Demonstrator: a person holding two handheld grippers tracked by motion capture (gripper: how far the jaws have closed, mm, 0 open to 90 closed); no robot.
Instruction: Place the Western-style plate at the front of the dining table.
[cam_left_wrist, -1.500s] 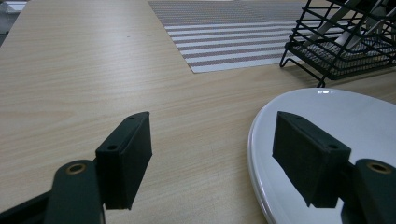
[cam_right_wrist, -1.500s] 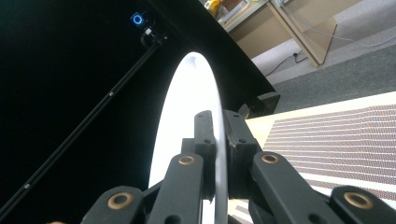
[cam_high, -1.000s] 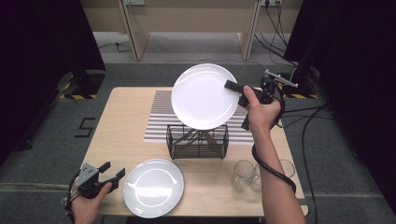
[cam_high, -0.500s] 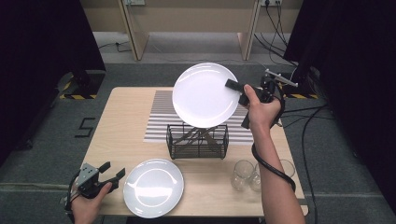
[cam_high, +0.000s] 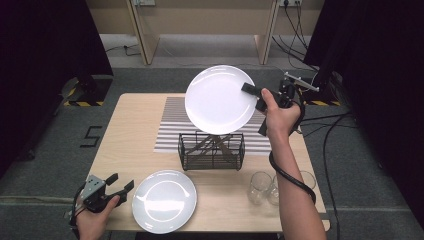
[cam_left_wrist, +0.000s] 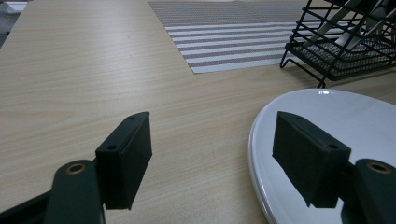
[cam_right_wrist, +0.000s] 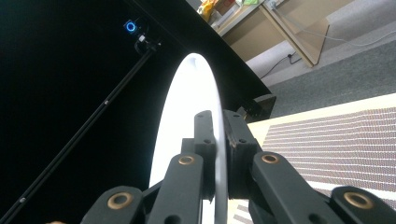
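My right gripper (cam_high: 250, 91) is shut on the right rim of a white plate (cam_high: 220, 99), held up in the air above the black wire rack (cam_high: 212, 151). In the right gripper view the plate (cam_right_wrist: 187, 126) stands edge-on, clamped between the two black jaws (cam_right_wrist: 219, 140). A second white plate (cam_high: 164, 201) lies flat near the table's front edge. My left gripper (cam_high: 120, 183) rests open just left of that plate, nothing between its fingers. In the left gripper view, the open gripper (cam_left_wrist: 212, 154) has its right pad over the flat plate's (cam_left_wrist: 355, 121) rim.
A striped placemat (cam_high: 172, 125) lies behind the rack, which holds cutlery. Two clear glasses (cam_high: 261, 187) stand at the front right of the wooden table (cam_high: 130, 130). Cables trail on the floor to the right.
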